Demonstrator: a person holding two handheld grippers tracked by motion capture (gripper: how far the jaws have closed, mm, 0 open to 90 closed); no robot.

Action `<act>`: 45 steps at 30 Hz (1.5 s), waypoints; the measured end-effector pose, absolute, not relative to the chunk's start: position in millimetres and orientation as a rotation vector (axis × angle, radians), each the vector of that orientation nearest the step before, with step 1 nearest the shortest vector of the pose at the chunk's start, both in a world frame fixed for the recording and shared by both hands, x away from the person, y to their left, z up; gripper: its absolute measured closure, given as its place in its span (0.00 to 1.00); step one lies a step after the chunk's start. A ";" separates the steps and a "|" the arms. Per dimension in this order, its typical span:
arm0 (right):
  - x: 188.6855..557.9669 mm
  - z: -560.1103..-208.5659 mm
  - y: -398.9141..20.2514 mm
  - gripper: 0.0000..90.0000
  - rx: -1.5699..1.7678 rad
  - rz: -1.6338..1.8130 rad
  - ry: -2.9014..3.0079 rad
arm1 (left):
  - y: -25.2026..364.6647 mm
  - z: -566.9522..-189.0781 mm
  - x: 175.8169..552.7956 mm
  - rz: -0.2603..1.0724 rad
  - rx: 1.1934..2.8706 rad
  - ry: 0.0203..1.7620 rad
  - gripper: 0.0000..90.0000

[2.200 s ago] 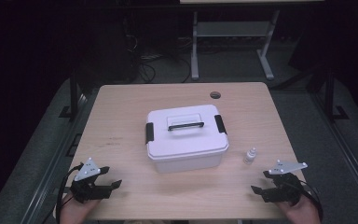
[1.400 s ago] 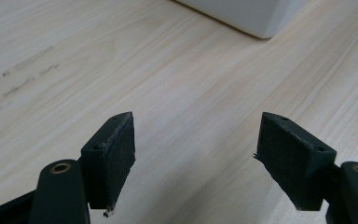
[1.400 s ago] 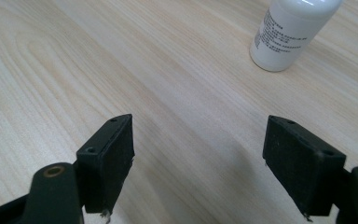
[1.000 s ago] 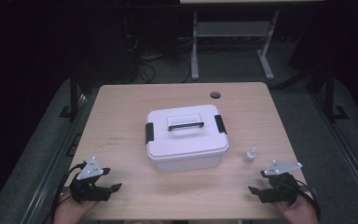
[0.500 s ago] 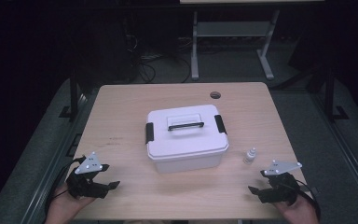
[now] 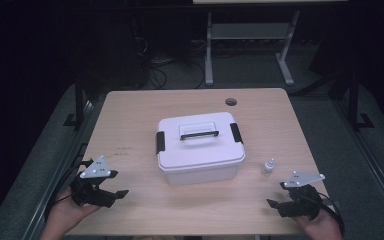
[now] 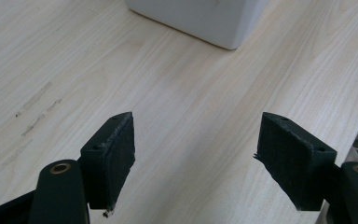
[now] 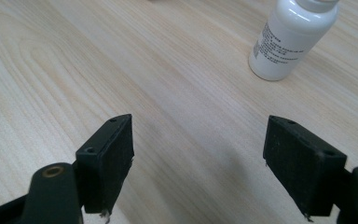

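Left tongs (image 6: 121, 193) lifted off surface (image 6: 140, 115); both open, empty. We risk right tongs (image 6: 274, 203) toppling small bottle (image 6: 267, 167) beside storage box (image 6: 200, 145).

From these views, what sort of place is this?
Probably a lab or test room: a bare wooden table staged with a white lidded box and a small bottle, cables on the floor behind.

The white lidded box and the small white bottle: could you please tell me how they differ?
The white lidded box is broad, squat and rectangular; the small white bottle is slim, round and far smaller. The box sits mid-table with black latches and a handle; the bottle stands nearer the right gripper and bears a printed label. Both are white and untouched.
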State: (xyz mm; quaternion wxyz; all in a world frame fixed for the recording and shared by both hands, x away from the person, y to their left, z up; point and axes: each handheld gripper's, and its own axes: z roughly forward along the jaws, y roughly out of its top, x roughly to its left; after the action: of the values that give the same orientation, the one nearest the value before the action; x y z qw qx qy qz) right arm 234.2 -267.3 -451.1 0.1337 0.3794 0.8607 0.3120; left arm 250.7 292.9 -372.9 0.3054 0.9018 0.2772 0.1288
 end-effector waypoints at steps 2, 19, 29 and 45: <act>233.7 -451.2 -267.9 0.26 1.105 0.903 2.491 | 290.6 -369.4 252.7 0.330 2.402 0.723 0.30; 232.3 -449.9 -268.7 0.26 1.103 0.911 2.493 | 275.0 -340.8 263.3 0.315 2.444 0.646 0.29; 231.4 -449.9 -266.5 0.25 1.089 0.913 2.500 | 261.5 -330.6 268.8 0.305 2.464 0.605 0.29; 230.8 -448.3 -268.0 0.25 1.093 0.931 2.500 | 236.3 -308.0 282.0 0.295 2.481 0.539 0.29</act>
State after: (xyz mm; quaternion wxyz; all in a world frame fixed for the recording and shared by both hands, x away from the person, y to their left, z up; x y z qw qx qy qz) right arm 230.8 -268.0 -448.3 0.1289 0.3761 0.8599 0.3202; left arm 282.0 236.3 -308.0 0.2887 0.9294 0.2017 0.1106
